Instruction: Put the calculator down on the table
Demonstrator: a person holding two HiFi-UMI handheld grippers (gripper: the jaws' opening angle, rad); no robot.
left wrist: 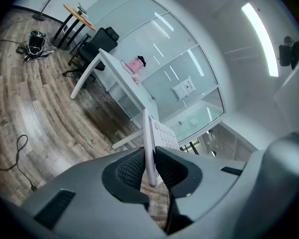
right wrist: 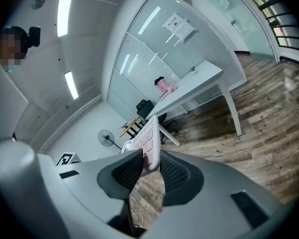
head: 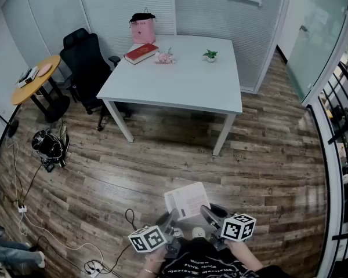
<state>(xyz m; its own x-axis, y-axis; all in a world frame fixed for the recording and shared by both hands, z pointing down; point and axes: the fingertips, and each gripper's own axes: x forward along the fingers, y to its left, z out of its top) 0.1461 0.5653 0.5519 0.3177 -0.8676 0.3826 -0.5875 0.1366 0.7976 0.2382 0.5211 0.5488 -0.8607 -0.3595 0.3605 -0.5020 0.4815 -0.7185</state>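
Destination: white rectangular table (head: 185,83), upper centre of the head view, well apart from the load. Its near half is bare, and the red hardback book (head: 141,53) lies at the far left edge. The white flat push-button calculator (head: 187,200) is at lower centre, above the floor. The left gripper (left wrist: 150,171) and right gripper (right wrist: 150,166) each pinch one edge between narrow jaws. Approach the bare half, keep the calculator level, and release only once it rests flat.

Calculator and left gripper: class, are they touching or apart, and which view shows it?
Touching. The left gripper view shows the left gripper clamped on the calculator, no gap on either side.
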